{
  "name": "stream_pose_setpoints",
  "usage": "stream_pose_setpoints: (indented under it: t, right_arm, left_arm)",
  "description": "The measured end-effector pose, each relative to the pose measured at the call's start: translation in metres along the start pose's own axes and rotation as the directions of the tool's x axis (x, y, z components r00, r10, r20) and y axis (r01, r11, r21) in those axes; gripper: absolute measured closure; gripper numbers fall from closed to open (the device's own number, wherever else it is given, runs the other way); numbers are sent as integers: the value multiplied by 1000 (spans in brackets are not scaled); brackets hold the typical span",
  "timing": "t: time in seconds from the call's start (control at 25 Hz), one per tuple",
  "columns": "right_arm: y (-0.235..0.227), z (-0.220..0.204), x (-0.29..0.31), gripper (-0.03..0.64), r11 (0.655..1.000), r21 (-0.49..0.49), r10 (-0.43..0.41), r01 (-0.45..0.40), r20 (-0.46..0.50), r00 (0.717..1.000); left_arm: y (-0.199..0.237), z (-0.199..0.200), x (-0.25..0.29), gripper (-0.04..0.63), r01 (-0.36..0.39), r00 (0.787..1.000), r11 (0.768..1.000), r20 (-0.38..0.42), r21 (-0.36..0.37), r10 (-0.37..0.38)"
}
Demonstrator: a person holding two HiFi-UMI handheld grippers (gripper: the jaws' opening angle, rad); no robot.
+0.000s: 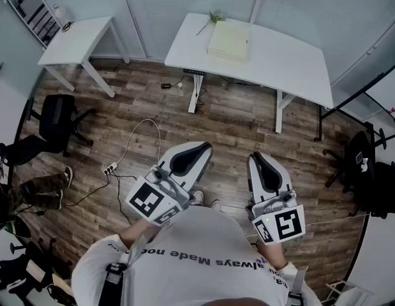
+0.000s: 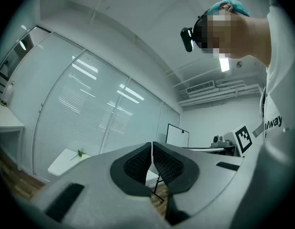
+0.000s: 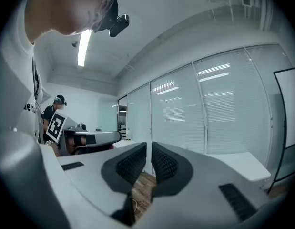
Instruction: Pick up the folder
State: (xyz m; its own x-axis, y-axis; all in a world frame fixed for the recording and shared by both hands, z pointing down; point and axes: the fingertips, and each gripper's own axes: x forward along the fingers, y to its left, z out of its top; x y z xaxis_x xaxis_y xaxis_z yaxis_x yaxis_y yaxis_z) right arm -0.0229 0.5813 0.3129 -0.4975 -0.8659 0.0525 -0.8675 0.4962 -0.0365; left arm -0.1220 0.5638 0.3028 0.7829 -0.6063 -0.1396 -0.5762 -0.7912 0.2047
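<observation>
– Black pads (image 2: 137, 165) on the left gripper (image 2: 152, 160), do they meet?
– Yes. Its jaws are pressed together with nothing between them. The right gripper (image 3: 148, 165) matches: jaws closed and empty, a strip of floor (image 3: 142, 187) showing under the pads.
– Where are the two in the head view?
– Low in the frame, just ahead of the person's shirt (image 1: 197, 257). The left gripper (image 1: 196, 152) angles a little to the right; the right gripper (image 1: 261, 163) sits beside it, a gap between them. Both point out over the wood floor toward the desk (image 1: 280, 65).
– And the folder?
– The folder (image 1: 228, 41) is pale yellow and lies flat on the white desk, near the far edge and left of the desk's middle. It is well apart from both grippers, with open floor between.
– Anything next to it?
– A green sprig (image 1: 208, 21) lies just beside its far left corner; whether they touch cannot be told.
– What else stands around?
– A smaller white table (image 1: 74, 43) stands left of the desk. A black chair (image 1: 58, 116) is nearer, on the left side. A power strip (image 1: 110, 168) with its cable lies on the floor left of the left gripper.
</observation>
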Motion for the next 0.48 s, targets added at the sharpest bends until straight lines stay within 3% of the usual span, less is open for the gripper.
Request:
stream_pose_setpoints:
  t: [0.48]
  right_arm:
    - [13,-3,4,580,1000,14,-23,23,8,1000]
  left_arm:
    - [7,1,-20,578,-8,1000,1000,-1,-8,8]
